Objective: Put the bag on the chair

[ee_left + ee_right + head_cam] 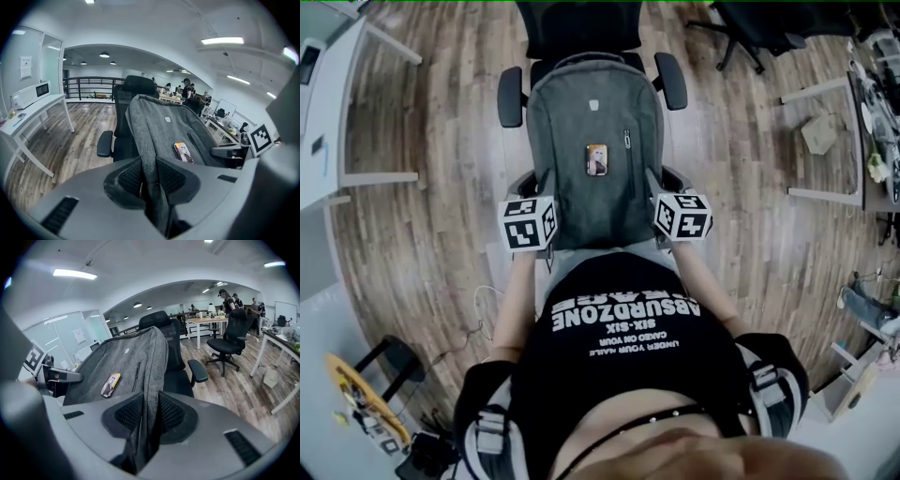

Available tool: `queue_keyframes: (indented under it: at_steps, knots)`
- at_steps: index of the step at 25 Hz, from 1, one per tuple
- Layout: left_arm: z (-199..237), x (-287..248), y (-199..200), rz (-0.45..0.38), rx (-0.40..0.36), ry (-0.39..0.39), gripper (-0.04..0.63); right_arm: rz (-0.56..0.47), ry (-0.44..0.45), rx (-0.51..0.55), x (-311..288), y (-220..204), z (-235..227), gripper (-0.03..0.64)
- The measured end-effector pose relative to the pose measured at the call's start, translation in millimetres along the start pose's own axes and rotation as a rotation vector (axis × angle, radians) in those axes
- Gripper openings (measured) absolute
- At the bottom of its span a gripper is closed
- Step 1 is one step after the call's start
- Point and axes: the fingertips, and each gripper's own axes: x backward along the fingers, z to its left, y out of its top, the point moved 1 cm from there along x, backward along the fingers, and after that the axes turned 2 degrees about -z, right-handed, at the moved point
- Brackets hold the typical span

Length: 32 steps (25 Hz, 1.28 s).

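Left gripper (pixel 149 176) jaws clamped on one side edge of grey bag (pixel 581 112), right gripper (pixel 149 414) jaws clamped on the opposite edge, bag tilted with picture card (pixel 596 159) facing up, over black office chair (pixel 579 26) between its armrests (pixel 510 96), on wood floor (pixel 441 187).

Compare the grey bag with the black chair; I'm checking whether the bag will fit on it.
The bag is grey fabric; the chair is black. The bag is narrower: the chair's armrests show on both sides of it. The bag is clamped at its near end by the left hand-held gripper and the right hand-held gripper; the chair stands alone on the floor. Shared: both run the same way, bag top toward the backrest.
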Motion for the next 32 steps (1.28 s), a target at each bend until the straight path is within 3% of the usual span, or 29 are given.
queue_keyframes:
  at_steps: [21,32]
  knots:
    - [12.8,-60.7,76.2,-0.027,0.044,0.125,0.083,0.01,0.099,0.036,-81.2,87.3,-37.0,0.1]
    - [35.3,-91.1,97.7,0.008,0.055,0.132,0.083,0.044,0.099,0.025,-120.3,108.6,-39.9,0.1]
